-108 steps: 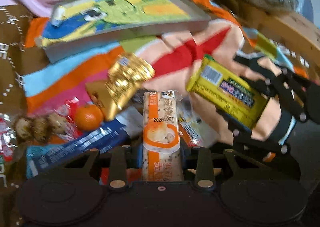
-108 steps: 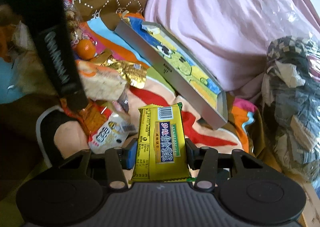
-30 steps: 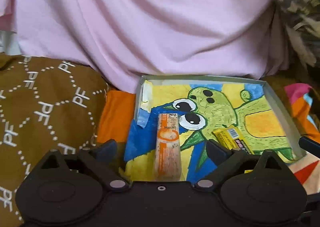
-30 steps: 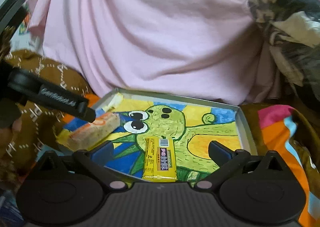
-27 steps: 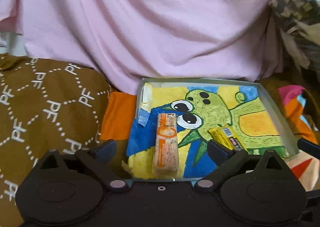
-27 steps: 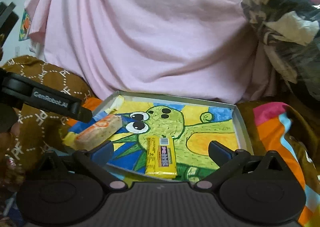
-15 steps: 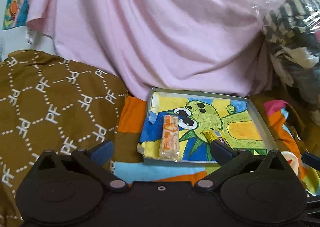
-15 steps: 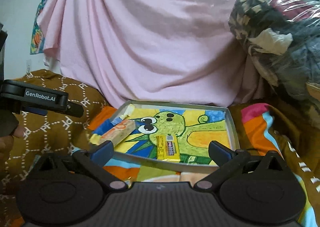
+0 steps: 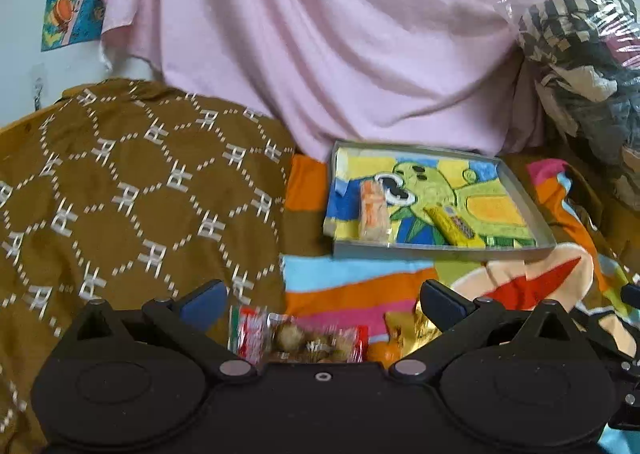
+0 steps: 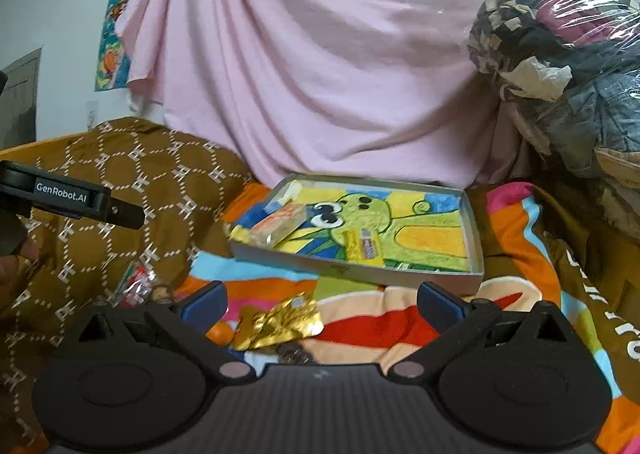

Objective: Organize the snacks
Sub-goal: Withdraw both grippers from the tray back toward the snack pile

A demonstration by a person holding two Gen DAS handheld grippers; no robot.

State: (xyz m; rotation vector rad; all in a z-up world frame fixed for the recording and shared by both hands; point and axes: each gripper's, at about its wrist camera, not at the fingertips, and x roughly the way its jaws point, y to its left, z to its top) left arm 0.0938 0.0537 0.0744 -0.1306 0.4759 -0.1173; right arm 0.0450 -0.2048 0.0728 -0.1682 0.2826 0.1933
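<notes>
Both withdrawn jaws empty, snacks (image 10: 280,224) tray-bound.

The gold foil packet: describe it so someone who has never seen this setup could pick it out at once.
Start at the shallow grey tray with the green cartoon picture, lying on the striped blanket below the pink sheet. Come toward the camera off the tray's near edge; the gold foil packet lies crumpled on the blanket, beside a small orange fruit. It is the only shiny metallic wrapper there.
</notes>
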